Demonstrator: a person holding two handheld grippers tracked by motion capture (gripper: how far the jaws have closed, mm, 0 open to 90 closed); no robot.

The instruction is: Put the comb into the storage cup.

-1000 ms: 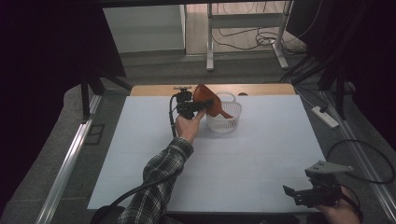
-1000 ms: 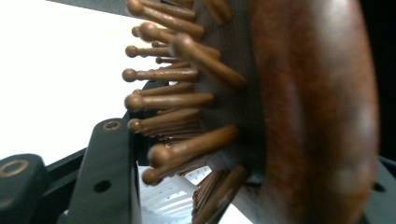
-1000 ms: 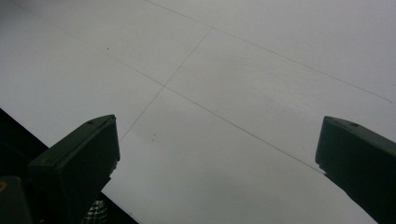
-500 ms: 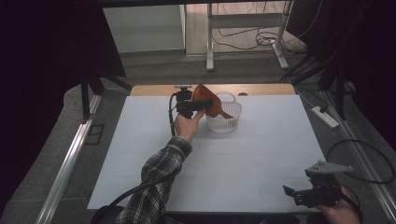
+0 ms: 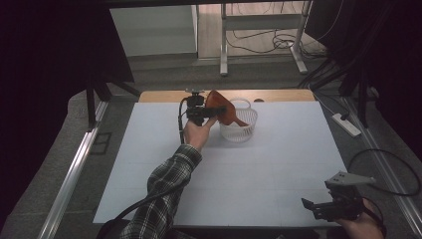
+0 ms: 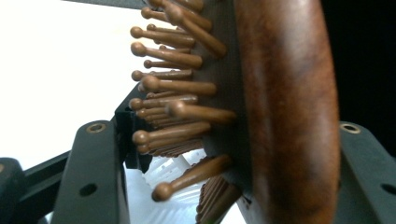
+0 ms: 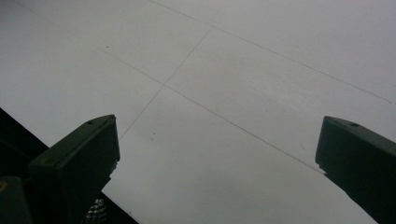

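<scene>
Holding the wooden hairbrush (image 5: 221,110) clenched in the left gripper (image 5: 203,114) just above the white basket (image 5: 239,125), barely moved since a second ago, right gripper (image 5: 332,209) spread idle over the counter (image 5: 278,164).

Wooden hairbrush (image 5: 219,107) (tilted) over basket (image 5: 241,130)

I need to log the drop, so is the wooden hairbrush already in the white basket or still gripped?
Still gripped. The left gripper is shut on the hairbrush, holding it tilted at the white basket's rim.
</scene>
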